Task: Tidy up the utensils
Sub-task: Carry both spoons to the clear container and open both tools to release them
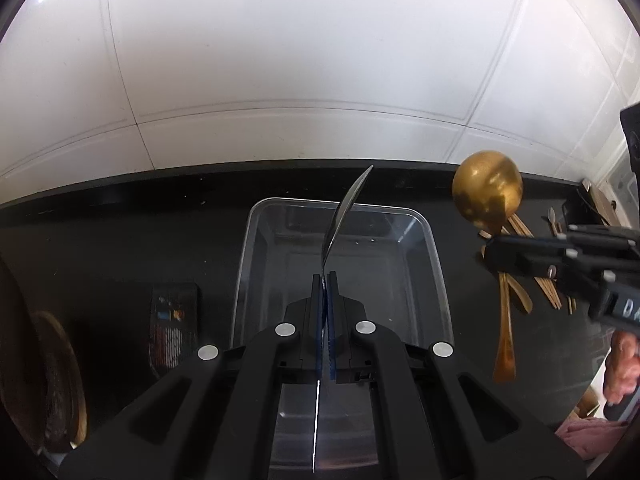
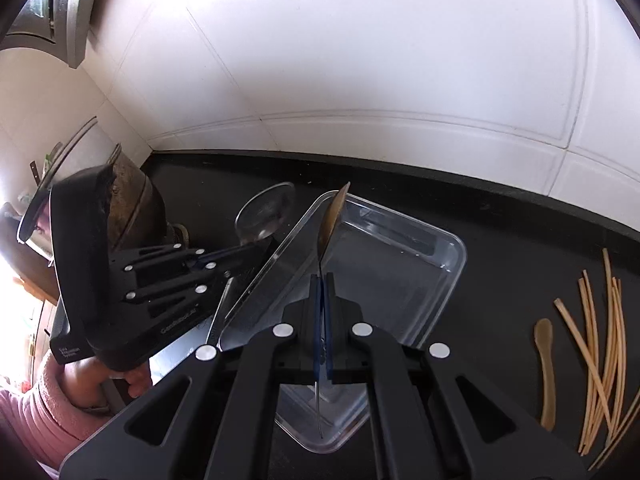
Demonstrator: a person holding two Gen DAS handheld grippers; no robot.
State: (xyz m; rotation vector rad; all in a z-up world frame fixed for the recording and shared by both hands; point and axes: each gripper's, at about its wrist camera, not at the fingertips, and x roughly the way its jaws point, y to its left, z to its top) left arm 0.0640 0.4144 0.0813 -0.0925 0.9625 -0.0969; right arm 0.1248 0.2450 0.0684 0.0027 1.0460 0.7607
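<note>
We are looking at a white tiled wall [image 1: 304, 60] rising behind a black countertop [image 1: 120, 232], its grout lines curving across both views. A dark packet [image 1: 175, 328] with printed white and coloured markings is lying flat on the counter. At the left edge of the left wrist view, a round brown woven thing [image 1: 56, 384] is sitting, too dim for us to make out further. In the right wrist view, a worn, rusty-brown metal vessel [image 2: 136, 204] is standing in the counter's corner, and a grey cabinet edge [image 2: 76, 12] is hanging overhead at the upper left. A pink sleeve [image 2: 48, 412] is showing at the lower left.
</note>
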